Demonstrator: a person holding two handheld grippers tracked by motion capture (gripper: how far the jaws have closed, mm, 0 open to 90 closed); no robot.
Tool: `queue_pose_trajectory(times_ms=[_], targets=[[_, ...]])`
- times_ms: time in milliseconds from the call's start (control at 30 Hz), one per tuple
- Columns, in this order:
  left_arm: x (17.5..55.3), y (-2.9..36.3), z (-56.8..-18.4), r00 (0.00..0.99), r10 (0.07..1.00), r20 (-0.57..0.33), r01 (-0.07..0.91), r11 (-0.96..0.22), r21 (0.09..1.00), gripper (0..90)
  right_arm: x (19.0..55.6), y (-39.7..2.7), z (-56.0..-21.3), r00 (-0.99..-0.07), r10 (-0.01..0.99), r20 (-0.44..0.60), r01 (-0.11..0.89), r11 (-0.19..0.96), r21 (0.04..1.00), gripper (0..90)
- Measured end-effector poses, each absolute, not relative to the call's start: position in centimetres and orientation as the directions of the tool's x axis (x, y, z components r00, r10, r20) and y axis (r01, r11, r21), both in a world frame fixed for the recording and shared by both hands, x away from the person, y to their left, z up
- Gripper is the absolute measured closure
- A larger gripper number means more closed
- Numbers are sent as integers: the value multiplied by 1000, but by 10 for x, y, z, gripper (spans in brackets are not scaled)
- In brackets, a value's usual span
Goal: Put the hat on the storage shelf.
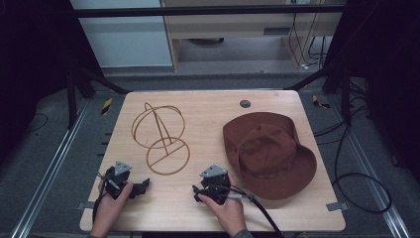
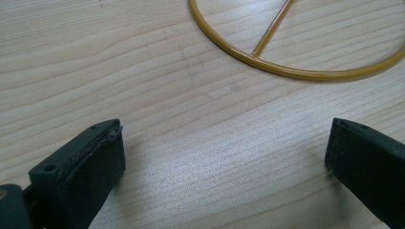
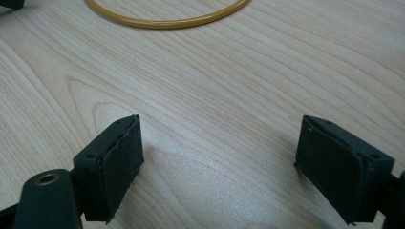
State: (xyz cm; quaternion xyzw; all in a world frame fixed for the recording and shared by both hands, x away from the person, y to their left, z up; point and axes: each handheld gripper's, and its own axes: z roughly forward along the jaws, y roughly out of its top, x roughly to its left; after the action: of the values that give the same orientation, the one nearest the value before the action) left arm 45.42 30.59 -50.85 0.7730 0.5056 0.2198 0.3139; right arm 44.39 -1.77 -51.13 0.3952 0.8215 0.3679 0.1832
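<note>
Pale wood-grain desk (image 1: 208, 208); thin gold wire stand (image 1: 161, 139) of rings at left-centre, soft brown brimmed hat (image 1: 270, 153) at right. Left gripper (image 2: 224, 148) and right gripper (image 3: 219, 152) near front edge: jaws wide apart, gripping nothing, pads over bare wood.

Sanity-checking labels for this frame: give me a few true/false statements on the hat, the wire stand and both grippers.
1. The brown hat lies on the table, to the right of the gold wire hat stand. True.
2. The hat sits on the stand. False: they lie apart, and the stand is bare.
3. The left gripper is open with nothing between its jaws. True.
4. The right gripper is shut on the stand's base ring. False: its jaws are wide open over bare wood, and the ring lies ahead of them.
5. The stand lies flat on its side. False: it stands upright on its base ring.
</note>
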Motion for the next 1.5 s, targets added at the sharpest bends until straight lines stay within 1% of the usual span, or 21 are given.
queue_pose_trajectory(times_ms=[433,533,600,733,767,800,833,867,967,1000,1100,1233,1500], targets=[[454,306,-509,390,921,20,644,-288,709,0,444,-18,-511,-619,786,-4,519,413,748,167],[454,306,-509,389,921,20,644,-287,709,0,443,-18,-510,-626,779,-15,515,429,742,170],[454,306,-509,390,921,20,644,-288,709,0,440,-19,-499,-649,760,-20,505,450,737,156],[454,306,-509,391,920,21,644,-289,708,0,440,-31,-474,-651,759,-6,508,442,740,145],[454,306,-509,391,920,21,644,-289,708,0,440,-31,-474,-651,759,-6,508,442,740,145],[454,306,-509,390,921,20,644,-288,709,0,440,-42,-459,-654,756,-13,510,454,731,139],[454,306,-509,390,920,21,644,-289,708,0,439,-47,-452,-656,754,-13,511,457,728,140],[454,306,-509,390,920,21,644,-289,708,0,439,-47,-452,-656,754,-13,511,457,728,140],[454,306,-508,392,920,22,645,-291,707,0,438,-70,-427,-659,752,-24,515,474,714,130],[454,306,-508,392,920,22,645,-291,707,0,438,-70,-427,-659,752,-24,515,474,714,130],[454,306,-508,392,920,22,645,-291,707,0,439,-90,-407,-652,757,-29,512,469,719,117],[454,306,-508,391,920,22,645,-291,707,0,443,-106,-396,-648,761,-40,520,481,706,107],[454,306,-508,391,920,23,644,-292,707,0,452,-128,-393,-665,745,-59,542,535,648,103]])
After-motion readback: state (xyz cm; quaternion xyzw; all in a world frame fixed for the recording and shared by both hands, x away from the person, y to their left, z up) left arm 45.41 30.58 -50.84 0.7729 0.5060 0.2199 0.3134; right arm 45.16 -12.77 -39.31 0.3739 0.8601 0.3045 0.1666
